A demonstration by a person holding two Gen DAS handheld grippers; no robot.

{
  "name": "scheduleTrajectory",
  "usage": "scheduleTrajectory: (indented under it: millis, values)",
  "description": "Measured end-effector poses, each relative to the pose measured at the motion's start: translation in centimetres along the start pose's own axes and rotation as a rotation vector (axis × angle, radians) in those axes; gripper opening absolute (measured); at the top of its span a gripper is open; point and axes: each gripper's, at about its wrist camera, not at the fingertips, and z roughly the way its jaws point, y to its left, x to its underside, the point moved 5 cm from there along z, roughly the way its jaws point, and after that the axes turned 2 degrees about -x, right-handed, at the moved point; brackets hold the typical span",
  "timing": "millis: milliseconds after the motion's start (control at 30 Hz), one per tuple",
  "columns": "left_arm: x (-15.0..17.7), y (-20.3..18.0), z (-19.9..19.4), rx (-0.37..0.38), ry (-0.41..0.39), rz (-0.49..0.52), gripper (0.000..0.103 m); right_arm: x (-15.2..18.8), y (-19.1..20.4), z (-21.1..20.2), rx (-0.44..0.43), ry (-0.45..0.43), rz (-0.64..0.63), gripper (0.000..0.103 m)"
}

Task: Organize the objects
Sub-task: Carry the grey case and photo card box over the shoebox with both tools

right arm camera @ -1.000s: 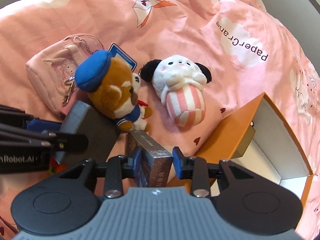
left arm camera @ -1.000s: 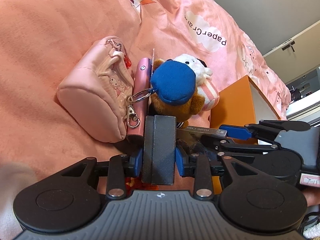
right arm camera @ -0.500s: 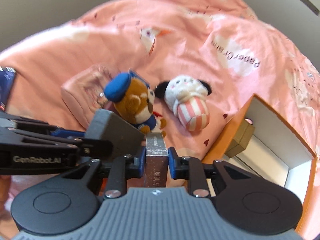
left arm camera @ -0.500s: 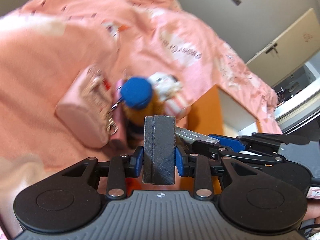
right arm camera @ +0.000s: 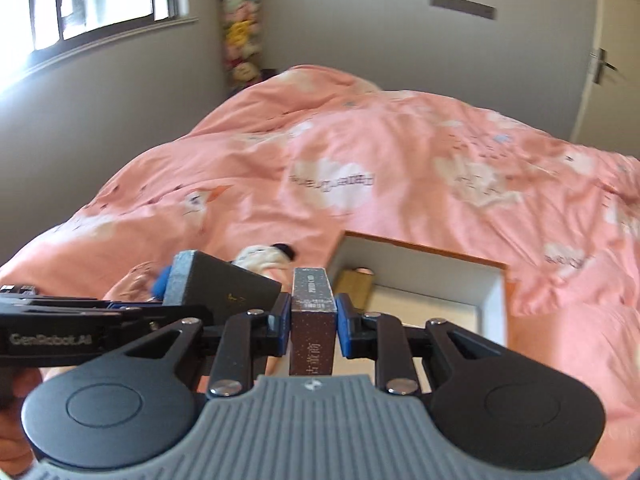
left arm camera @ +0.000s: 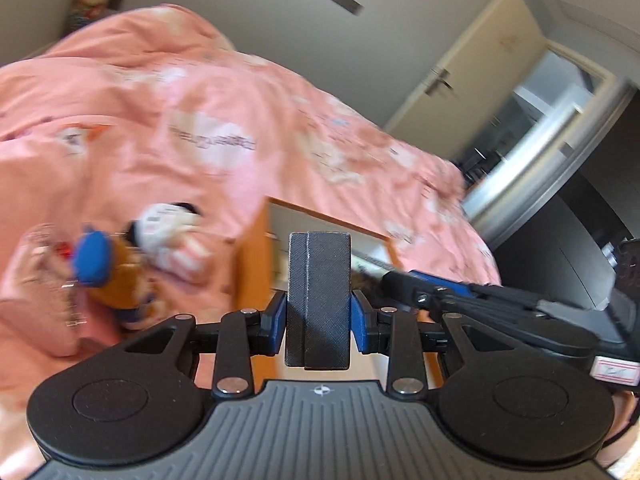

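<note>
- The left gripper (left arm camera: 319, 318) has its blue pads clamped on a dark grey textured rectangular case (left arm camera: 319, 296), held upright and clear of the bed.
- The right gripper (right arm camera: 313, 322) is closed on a narrow dark brown box with pale lettering (right arm camera: 312, 320). Its jaws have just been closing further and now press on the box's two long sides.
- Both held things hang near the orange cardboard box with a white lining (right arm camera: 496, 300), which lies open on the pink patterned duvet (right arm camera: 400, 184).
- As a judgement, the task is partway through. One tan block (right arm camera: 354, 286) already lies inside the orange box. The two held things are picked up but not yet placed.
- Left on the duvet are a brown plush bear in a blue cap (left arm camera: 108, 276), a white plush toy with pink stripes (left arm camera: 172, 240) and a pale pink pouch (left arm camera: 36, 280), all close together beside the orange box.
- Only the left wrist view shows the bear and the pouch, though blurred. It also shows an open door (left arm camera: 480, 68).
- Only the right wrist view looks into the orange box and shows the tan block. It also shows the window (right arm camera: 80, 4) and a column of soft toys (right arm camera: 240, 28) in the corner. There the grey case hides most of the plush toys.
</note>
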Motion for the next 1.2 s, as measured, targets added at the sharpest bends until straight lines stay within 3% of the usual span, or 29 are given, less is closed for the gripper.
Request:
scheduleTrajectory:
  millis: [100, 267, 533, 900, 1000, 1200]
  values:
    - [0.5, -1.2, 2.6, 0.024, 0.07, 0.032, 0.037, 1.8, -2.6, 0.4, 0.033, 0.029, 0.098, 0.024]
    - [2.3, -2.5, 6.7, 0.001, 0.182, 0.123, 0.037, 5.3, -6.0, 2.2, 0.073, 0.081, 0.248, 0.024]
    - [5.0, -3.1, 11.6, -0.087, 0.319, 0.267, 0.037, 7.3, -8.1, 4.8, 0.102, 0.111, 0.319, 0.024]
    - [5.4, -3.4, 14.3, -0.204, 0.367, 0.446, 0.038, 8.5, -9.1, 6.3, 0.089, 0.129, 0.373, 0.024]
    - [5.5, -3.5, 14.5, -0.208, 0.384, 0.483, 0.039, 8.6, -9.2, 6.4, 0.091, 0.13, 0.376, 0.024]
    - [4.7, -3.1, 14.7, -0.175, 0.39, 0.466, 0.04, 9.0, -9.4, 6.3, 0.085, 0.125, 0.388, 0.024]
